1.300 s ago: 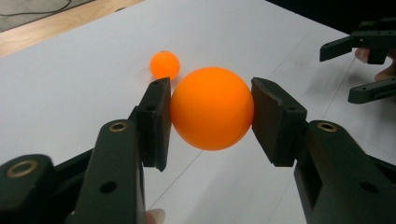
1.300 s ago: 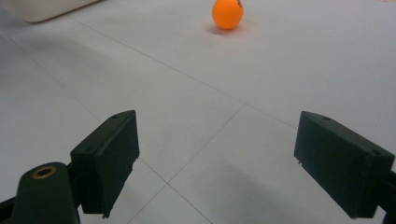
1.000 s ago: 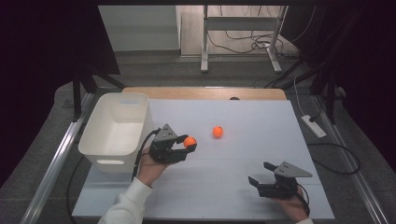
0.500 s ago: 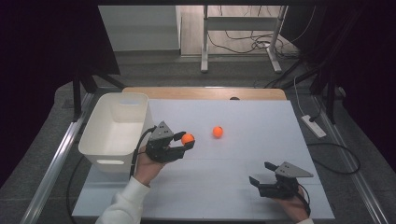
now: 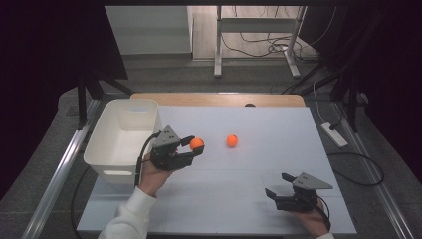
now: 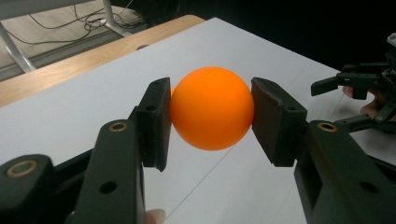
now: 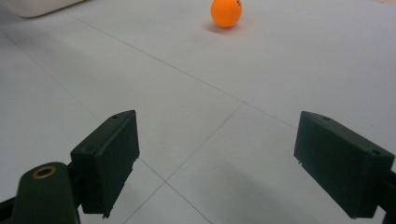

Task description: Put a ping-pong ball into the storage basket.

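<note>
My left gripper [image 5: 195, 145] is shut on an orange ball [image 5: 197, 144], held a little above the white table just right of the white bin [image 5: 122, 138]. In the left gripper view the ball [image 6: 212, 108] sits squarely between both black pads [image 6: 156, 122]. A second orange ball [image 5: 232, 140] lies on the table, to the right of the held one; it also appears at the top of the right gripper view [image 7: 226, 13]. My right gripper [image 5: 276, 186] rests low at the front right of the table, open, with nothing between its fingers [image 7: 107, 161].
The white bin stands at the table's left edge with its inside showing bare. A wooden strip [image 5: 214, 99] runs along the far edge. A power strip [image 5: 334, 134] and cables lie on the floor to the right.
My left gripper has drifted slightly left and toward the bin with the ball in it. The right gripper and the loose ball have stayed put.
</note>
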A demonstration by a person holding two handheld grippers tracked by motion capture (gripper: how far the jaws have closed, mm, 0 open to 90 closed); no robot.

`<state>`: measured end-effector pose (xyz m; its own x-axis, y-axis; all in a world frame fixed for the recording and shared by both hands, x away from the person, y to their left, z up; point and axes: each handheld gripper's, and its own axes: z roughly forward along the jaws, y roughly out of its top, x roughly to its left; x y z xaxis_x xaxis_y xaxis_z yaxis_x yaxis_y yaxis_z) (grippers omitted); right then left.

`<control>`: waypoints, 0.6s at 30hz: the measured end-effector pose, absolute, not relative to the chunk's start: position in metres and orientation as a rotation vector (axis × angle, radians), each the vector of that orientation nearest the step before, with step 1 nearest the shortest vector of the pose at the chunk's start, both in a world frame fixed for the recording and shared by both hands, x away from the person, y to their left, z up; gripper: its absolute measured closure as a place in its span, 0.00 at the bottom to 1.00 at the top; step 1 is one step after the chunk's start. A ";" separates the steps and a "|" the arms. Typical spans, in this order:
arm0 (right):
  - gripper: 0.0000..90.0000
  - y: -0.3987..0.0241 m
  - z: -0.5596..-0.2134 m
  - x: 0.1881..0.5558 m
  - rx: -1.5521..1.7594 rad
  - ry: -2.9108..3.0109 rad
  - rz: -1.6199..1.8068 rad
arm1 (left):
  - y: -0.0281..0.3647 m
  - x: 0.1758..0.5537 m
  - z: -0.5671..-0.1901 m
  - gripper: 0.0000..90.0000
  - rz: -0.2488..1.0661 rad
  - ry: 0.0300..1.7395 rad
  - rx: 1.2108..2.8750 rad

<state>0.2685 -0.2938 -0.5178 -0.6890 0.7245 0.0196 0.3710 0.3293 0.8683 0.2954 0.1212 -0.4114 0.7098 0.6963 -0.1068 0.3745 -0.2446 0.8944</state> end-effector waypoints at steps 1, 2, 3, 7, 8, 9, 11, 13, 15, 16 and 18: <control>0.15 -0.294 -0.518 0.268 0.971 2.230 1.300 | 0.122 0.295 -0.410 0.57 0.386 0.836 1.860; 0.15 -0.294 -0.518 0.269 0.970 2.231 1.301 | 0.124 0.295 -0.408 0.57 0.388 0.840 1.853; 0.15 -0.294 -0.518 0.269 0.969 2.231 1.301 | 0.124 0.295 -0.407 0.57 0.390 0.842 1.851; 0.15 -0.294 -0.517 0.268 0.961 2.222 1.301 | 0.128 0.295 -0.403 0.57 0.399 0.848 1.848; 0.15 -0.294 -0.517 0.268 0.964 2.220 1.304 | 0.129 0.294 -0.402 0.57 0.405 0.848 1.849; 0.15 -0.294 -0.517 0.268 0.966 2.219 1.304 | 0.130 0.294 -0.400 0.57 0.414 0.848 1.848; 0.15 -0.294 -0.517 0.268 0.966 2.220 1.303 | 0.132 0.294 -0.397 0.57 0.420 0.846 1.841; 0.15 -0.294 -0.517 0.268 0.966 2.222 1.302 | 0.134 0.293 -0.394 0.57 0.432 0.845 1.837; 0.15 -0.293 -0.517 0.268 0.965 2.223 1.298 | 0.137 0.293 -0.390 0.57 0.441 0.849 1.830; 0.15 -0.293 -0.517 0.268 0.963 2.222 1.302 | 0.138 0.293 -0.389 0.57 0.442 0.851 1.826; 0.15 -0.293 -0.517 0.268 0.963 2.223 1.302 | 0.141 0.292 -0.388 0.57 0.454 0.854 1.824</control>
<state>0.2679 -0.2934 -0.5172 -0.6884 0.7252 0.0105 0.3638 0.3328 0.8700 0.2921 0.1407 -0.3878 0.6763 0.7325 -0.0778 0.3452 -0.2219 0.9119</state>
